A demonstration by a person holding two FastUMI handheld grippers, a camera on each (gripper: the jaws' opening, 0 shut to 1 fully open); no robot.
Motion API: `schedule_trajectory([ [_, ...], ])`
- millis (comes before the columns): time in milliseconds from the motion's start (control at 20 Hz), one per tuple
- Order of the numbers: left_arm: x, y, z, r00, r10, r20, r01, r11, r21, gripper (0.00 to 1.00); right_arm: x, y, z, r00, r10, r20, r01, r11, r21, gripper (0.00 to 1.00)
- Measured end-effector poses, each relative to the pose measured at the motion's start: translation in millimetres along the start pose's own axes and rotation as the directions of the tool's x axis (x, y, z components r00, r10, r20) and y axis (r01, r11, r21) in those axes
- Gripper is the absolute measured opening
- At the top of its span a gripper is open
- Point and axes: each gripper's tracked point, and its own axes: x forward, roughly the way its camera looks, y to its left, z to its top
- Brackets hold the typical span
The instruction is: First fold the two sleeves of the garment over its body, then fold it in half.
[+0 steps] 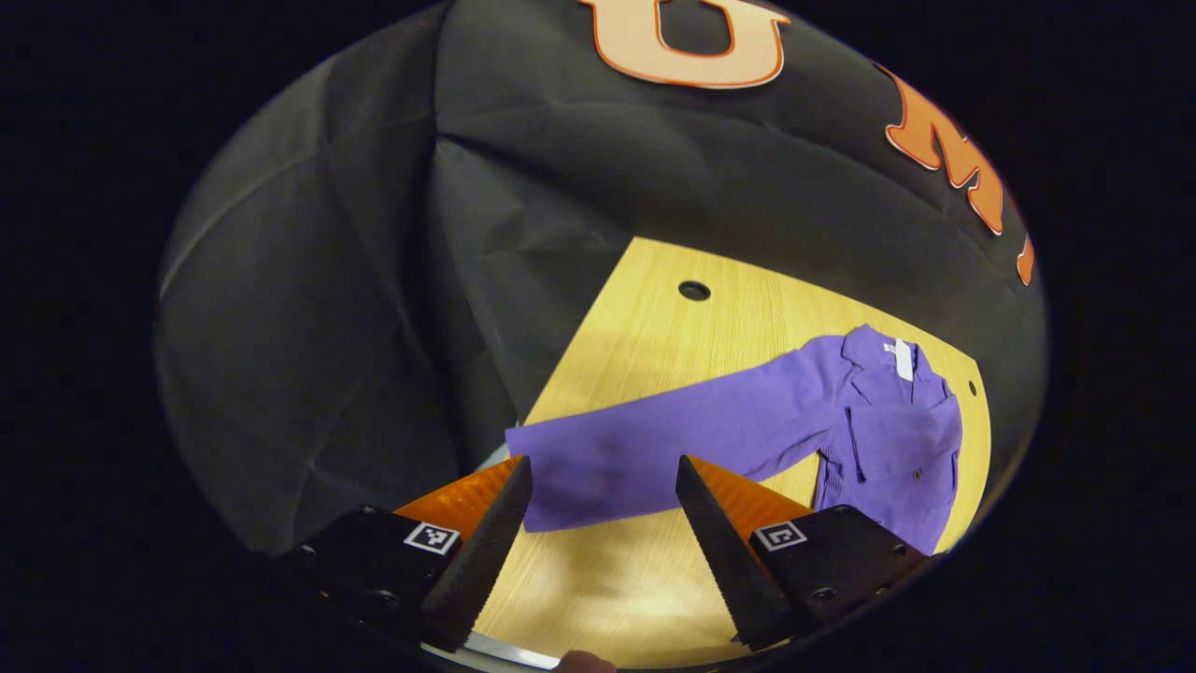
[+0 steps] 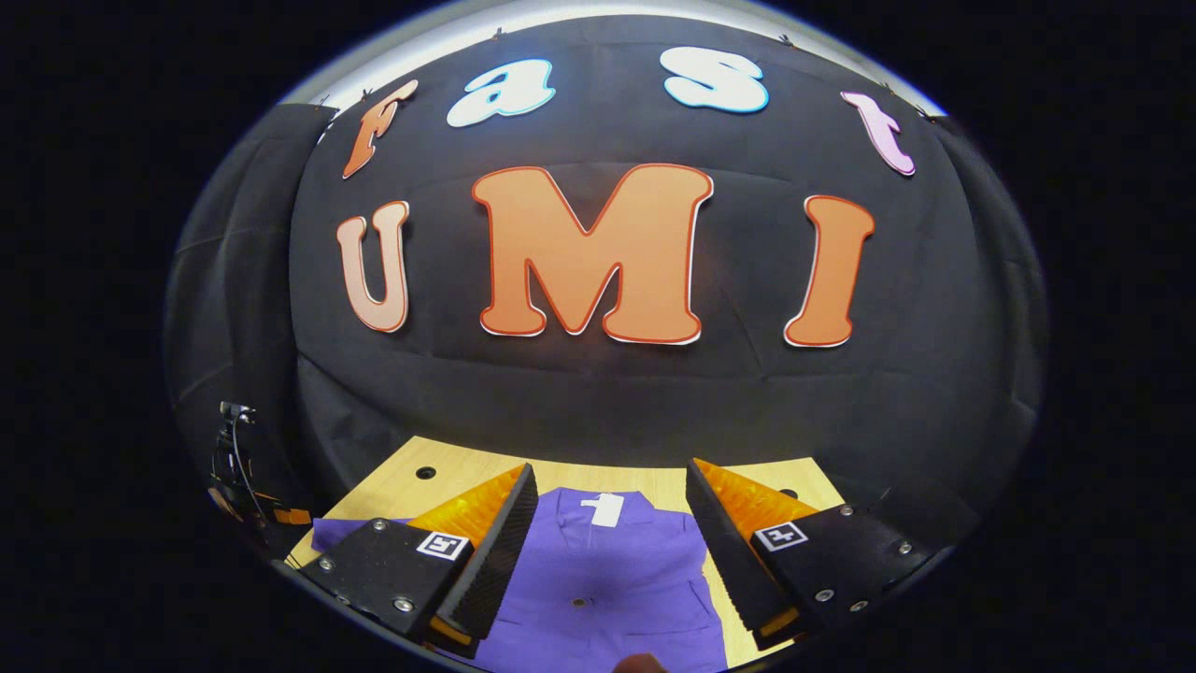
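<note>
On the wooden table (image 1: 654,579): purple garment (image 1: 897,439), one sleeve (image 1: 654,439) stretched out left, the other apparently folded over. Your left gripper (image 1: 603,505) and right gripper (image 2: 607,523) gape wide, holding nothing. Remaining: that sleeve, halving.

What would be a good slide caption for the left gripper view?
Open left gripper hovers over a purple garment's outstretched sleeve on a wooden table.

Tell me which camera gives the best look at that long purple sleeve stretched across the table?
The left gripper view: the outstretched sleeve lies full length on the wooden table, its cuff between the open left claw fingers. The right gripper view catches just a purple end at its left edge, probably that sleeve.
</note>
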Motion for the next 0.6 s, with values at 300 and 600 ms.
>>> schedule_trajectory([
  [300,44,21,-19,0.977,-0.020,-0.214,-0.003,0.995,-0.105,0.99,-31,-26,-13,0.999,-0.052,0.016,0.052,0.998,0.021,0.95],
  [600,75,34,-44,0.930,-0.055,-0.363,-0.001,0.988,-0.152,0.98,-57,-45,-27,0.996,-0.082,0.040,0.083,0.996,-0.036,0.95],
])
